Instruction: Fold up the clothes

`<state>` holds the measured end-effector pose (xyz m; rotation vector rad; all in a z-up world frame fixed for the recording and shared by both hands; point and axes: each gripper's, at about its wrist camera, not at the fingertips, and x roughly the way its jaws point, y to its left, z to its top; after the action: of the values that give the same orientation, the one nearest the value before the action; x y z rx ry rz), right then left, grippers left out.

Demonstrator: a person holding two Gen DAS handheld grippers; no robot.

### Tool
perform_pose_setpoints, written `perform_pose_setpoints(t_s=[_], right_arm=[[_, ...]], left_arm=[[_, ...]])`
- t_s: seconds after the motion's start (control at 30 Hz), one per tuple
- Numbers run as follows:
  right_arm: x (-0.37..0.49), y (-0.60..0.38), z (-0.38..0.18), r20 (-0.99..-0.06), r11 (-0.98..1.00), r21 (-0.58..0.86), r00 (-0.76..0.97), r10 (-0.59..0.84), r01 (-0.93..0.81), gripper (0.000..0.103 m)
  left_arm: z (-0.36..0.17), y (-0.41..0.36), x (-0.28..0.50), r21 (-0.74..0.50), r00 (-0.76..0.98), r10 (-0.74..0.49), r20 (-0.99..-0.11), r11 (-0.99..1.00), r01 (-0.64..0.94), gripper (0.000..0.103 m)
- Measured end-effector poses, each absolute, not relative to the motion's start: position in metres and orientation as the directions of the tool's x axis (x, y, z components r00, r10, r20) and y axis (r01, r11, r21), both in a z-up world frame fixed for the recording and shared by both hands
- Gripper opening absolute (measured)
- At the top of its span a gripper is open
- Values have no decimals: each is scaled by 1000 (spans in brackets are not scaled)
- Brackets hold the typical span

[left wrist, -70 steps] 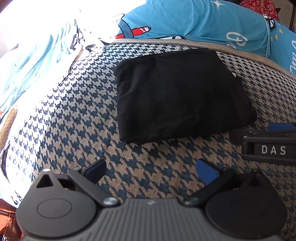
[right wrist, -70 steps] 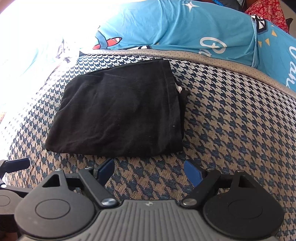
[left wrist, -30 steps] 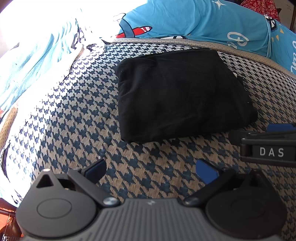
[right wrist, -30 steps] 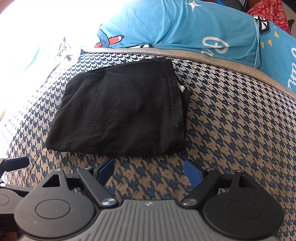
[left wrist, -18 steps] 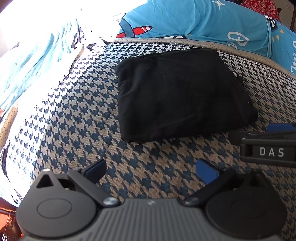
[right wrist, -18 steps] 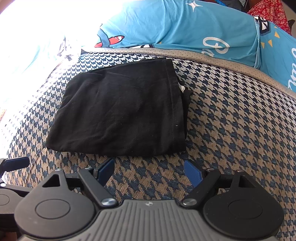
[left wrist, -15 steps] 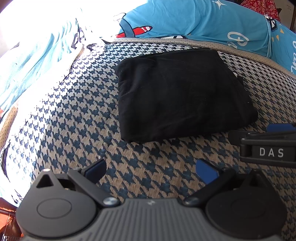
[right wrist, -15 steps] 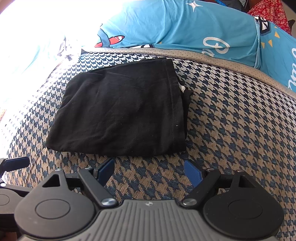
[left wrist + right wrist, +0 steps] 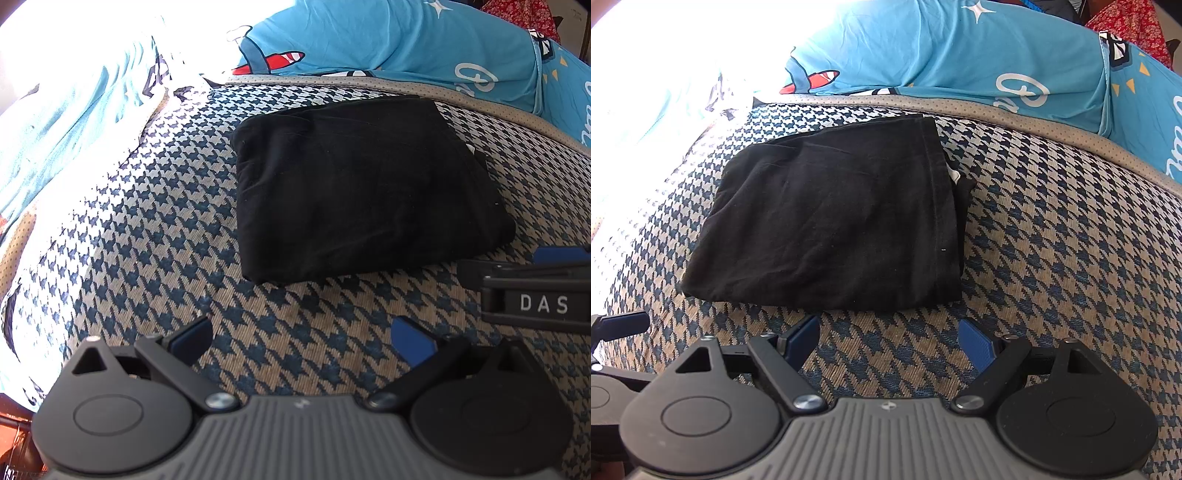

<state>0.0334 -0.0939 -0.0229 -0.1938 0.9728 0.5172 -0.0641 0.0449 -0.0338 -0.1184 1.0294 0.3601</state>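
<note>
A black garment point(image 9: 362, 184) lies folded into a flat rectangle on the houndstooth cover point(image 9: 147, 206); it also shows in the right wrist view point(image 9: 834, 221), with a hem down its right side. My left gripper point(image 9: 303, 338) is open and empty, just short of the garment's near edge. My right gripper point(image 9: 888, 338) is open and empty, just short of the near edge too. The right gripper's side shows in the left wrist view point(image 9: 535, 291), marked DAS.
Bright blue printed bedding point(image 9: 406, 40) lies along the far side, also in the right wrist view point(image 9: 960, 51). More pale blue fabric point(image 9: 66, 103) is heaped at the left in strong glare. Red patterned cloth point(image 9: 1126, 26) sits far right.
</note>
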Motion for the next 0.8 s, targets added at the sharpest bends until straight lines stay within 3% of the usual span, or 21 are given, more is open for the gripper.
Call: perform_pose_setpoints(t_s=[0.8], right_arm=[[33,-97,-23,-828,865,65,457,326,-498,82]], left_arm=[[-40,47,-60,20,456,189,-870,936,-351,103]])
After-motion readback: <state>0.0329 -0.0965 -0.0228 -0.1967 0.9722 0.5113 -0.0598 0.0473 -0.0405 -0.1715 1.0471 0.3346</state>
